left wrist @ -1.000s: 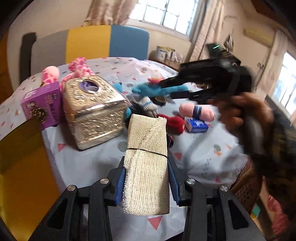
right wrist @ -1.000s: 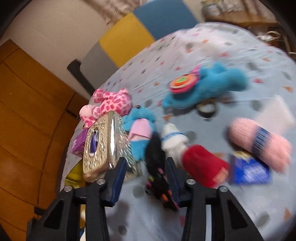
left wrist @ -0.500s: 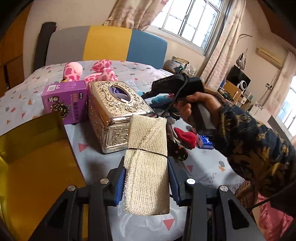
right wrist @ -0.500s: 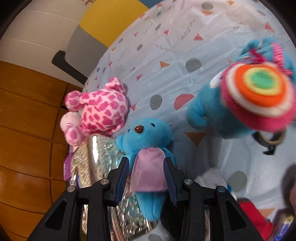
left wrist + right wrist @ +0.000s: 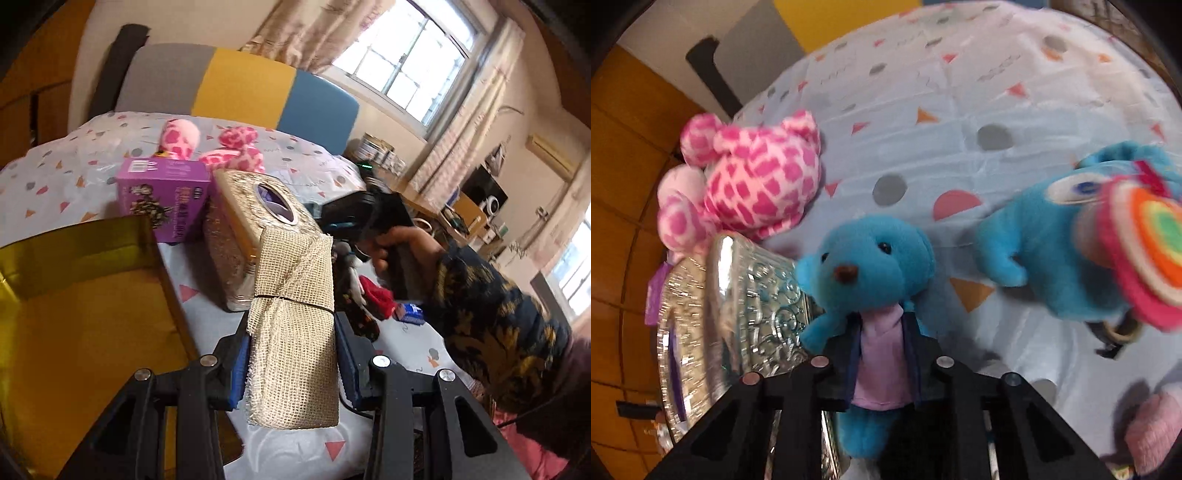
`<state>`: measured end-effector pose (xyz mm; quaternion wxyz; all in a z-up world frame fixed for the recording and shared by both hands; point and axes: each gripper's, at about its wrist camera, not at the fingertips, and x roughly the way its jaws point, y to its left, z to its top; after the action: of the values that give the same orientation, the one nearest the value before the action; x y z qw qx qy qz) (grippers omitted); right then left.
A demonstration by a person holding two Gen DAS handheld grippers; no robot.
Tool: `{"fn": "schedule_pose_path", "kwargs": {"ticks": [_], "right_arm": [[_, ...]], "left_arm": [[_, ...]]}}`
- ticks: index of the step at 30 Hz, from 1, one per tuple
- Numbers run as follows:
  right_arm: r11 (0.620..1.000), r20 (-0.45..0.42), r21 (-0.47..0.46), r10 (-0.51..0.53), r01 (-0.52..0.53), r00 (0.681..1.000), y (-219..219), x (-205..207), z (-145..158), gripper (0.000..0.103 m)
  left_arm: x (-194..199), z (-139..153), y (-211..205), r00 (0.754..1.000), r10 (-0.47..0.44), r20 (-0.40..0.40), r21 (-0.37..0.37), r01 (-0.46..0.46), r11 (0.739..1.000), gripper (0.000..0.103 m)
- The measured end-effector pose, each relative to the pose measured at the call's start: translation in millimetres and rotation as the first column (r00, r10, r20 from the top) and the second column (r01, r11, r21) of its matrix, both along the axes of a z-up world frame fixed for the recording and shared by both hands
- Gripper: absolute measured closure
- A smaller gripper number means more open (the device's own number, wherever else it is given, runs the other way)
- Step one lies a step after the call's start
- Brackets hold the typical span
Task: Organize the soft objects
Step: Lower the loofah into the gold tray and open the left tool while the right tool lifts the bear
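My left gripper (image 5: pixel 291 362) is shut on a beige mesh cloth bundle (image 5: pixel 293 332) tied with a thin band, held above the table's near edge beside a yellow box (image 5: pixel 74 317). My right gripper (image 5: pixel 884 354) has its fingers on both sides of a small blue teddy bear (image 5: pixel 871 266) in a lilac shirt, which lies against the silver tissue box (image 5: pixel 738 325). The pads press the bear's torso. The right gripper also shows in the left wrist view (image 5: pixel 354 218), behind the bundle.
A pink spotted plush (image 5: pixel 753 177) lies behind the tissue box (image 5: pixel 240 236), next to a purple carton (image 5: pixel 162 195). A blue plush with a rainbow disc (image 5: pixel 1086 243) lies to the right. Red (image 5: pixel 376 295) and pink (image 5: pixel 1152 432) soft items lie nearer the edge.
My right gripper moved down onto the blue teddy bear and closed around its torso. My left gripper swung left with the bundle, bringing the yellow box further into view.
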<state>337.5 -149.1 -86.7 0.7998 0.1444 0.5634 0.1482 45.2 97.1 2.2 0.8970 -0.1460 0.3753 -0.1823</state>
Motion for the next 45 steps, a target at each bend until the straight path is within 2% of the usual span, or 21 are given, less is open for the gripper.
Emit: {"fn": "schedule_pose_path", "kwargs": {"ticks": [4,8,13,15,19,22,24,28,31,32,36,41,45], "right_arm": [[0.998,0.092,0.053,-0.05,0.045,0.995,-21.6,-26.0,33.8,0.085],[0.994,0.171,0.106,-0.06,0.042,0.983,-39.3,-59.6,67.4,0.085],[0.991,0.236,0.135,-0.016,-0.016,0.972,-54.4,-113.7,95.8,0.085],[0.99,0.242,0.124,0.034,-0.066,0.97,-43.2,-132.9,98.2,0.084],[0.983,0.193,0.073,0.149,-0.166,0.97,-24.0,-177.1,78.4,0.084],[0.97,0.137,-0.007,0.24,-0.241,0.961,0.0,-206.6,49.8,0.083],[0.959,0.097,-0.028,0.283,-0.281,0.954,13.3,-218.6,31.2,0.083],[0.941,0.043,-0.134,0.319,-0.311,0.947,39.7,-228.3,-2.2,0.083],[0.939,0.041,-0.163,0.314,-0.303,0.949,46.9,-230.4,-12.4,0.083],[0.939,0.047,-0.166,0.313,-0.302,0.948,47.9,-230.3,-13.3,0.083],[0.938,0.047,-0.171,0.313,-0.301,0.949,47.7,-230.2,-15.7,0.081],[0.938,0.049,-0.17,0.316,-0.303,0.948,46.9,-231.4,-19.2,0.078],[0.925,0.068,-0.218,0.332,-0.31,0.941,56.6,-236.4,-21.9,0.077]], "left_arm": [[-1.5,1.6,21.0,0.998,0.064,-0.01,-0.021,-0.064,0.998,0.062],[-2.5,-1.3,46.1,0.988,0.148,-0.035,-0.042,-0.149,0.988,0.061],[-3.0,-7.9,80.5,0.966,0.252,-0.064,-0.027,-0.254,0.967,0.061],[0.0,-14.9,93.8,0.955,0.283,-0.089,-0.027,-0.287,0.958,0.061],[10.6,-31.9,113.2,0.927,0.343,-0.153,-0.037,-0.352,0.935,0.061],[24.2,-41.2,120.6,0.909,0.374,-0.182,-0.035,-0.386,0.922,0.061],[35.7,-46.2,122.2,0.905,0.381,-0.19,-0.027,-0.393,0.919,0.061],[62.9,-54.8,121.5,0.894,0.395,-0.21,-0.016,-0.407,0.913,0.06],[85.3,-62.8,121.2,0.882,0.403,-0.246,-0.022,-0.421,0.907,0.059],[91.2,-65.5,121.5,0.876,0.409,-0.257,-0.026,-0.429,0.903,0.056],[108.3,-71.2,116.7,0.88,0.4,-0.255,-0.007,-0.416,0.909,0.033],[101.9,-69.6,113.3,0.884,0.401,-0.238,0.021,-0.409,0.912,0.031],[72.6,-56.1,108.2,0.895,0.419,-0.151,0.114,-0.405,0.907,0.029]]}}
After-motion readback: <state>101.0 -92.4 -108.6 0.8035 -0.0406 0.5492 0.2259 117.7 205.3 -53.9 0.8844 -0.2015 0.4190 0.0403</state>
